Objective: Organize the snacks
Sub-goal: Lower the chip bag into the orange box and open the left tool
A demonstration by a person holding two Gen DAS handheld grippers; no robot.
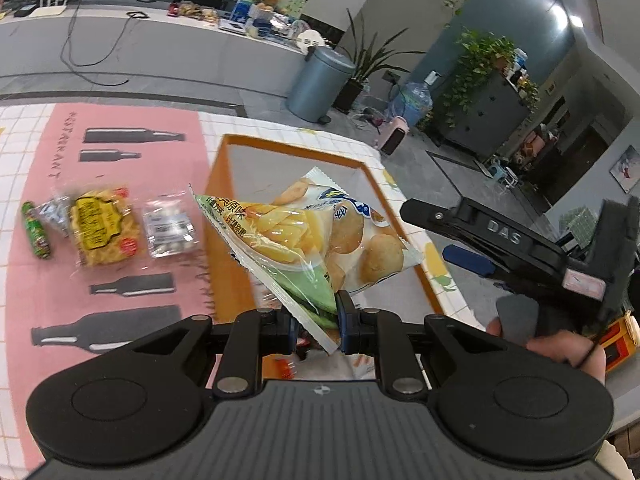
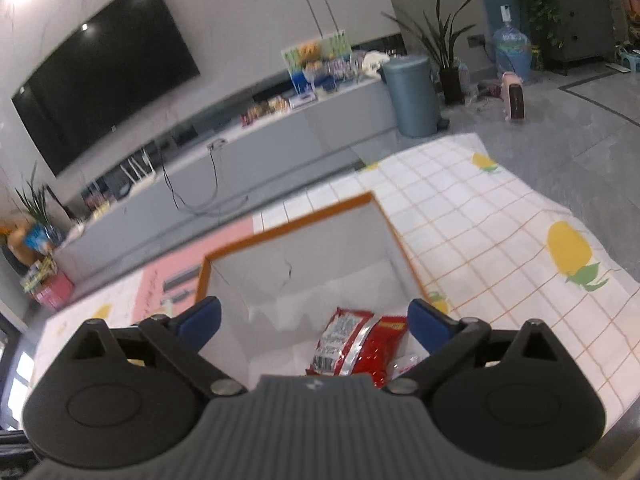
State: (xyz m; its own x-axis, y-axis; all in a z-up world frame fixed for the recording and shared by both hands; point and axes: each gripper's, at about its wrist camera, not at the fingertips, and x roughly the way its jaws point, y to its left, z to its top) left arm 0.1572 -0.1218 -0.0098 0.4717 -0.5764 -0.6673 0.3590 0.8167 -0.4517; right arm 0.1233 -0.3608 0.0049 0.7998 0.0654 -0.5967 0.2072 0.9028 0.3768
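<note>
My left gripper point(image 1: 318, 326) is shut on the corner of a potato chip bag point(image 1: 320, 236) and holds it above the orange-rimmed box point(image 1: 224, 184). Left of the box on the pink mat lie a yellow snack pack point(image 1: 105, 227), a clear packet point(image 1: 170, 228), a silver packet point(image 1: 54, 216) and a green tube snack point(image 1: 37, 230). My right gripper point(image 2: 316, 326) is open and empty above the same box point(image 2: 288, 224), where red snack bags point(image 2: 356, 346) lie on the white floor. The right gripper also shows in the left wrist view point(image 1: 468, 240), at the box's right side.
The table carries a checked cloth with lemon prints point(image 2: 500, 240) and a pink mat with bottle shapes point(image 1: 120, 152). Beyond the table's edge stand a grey bin point(image 1: 318, 84), plants, a water jug and a TV cabinet point(image 2: 240, 160).
</note>
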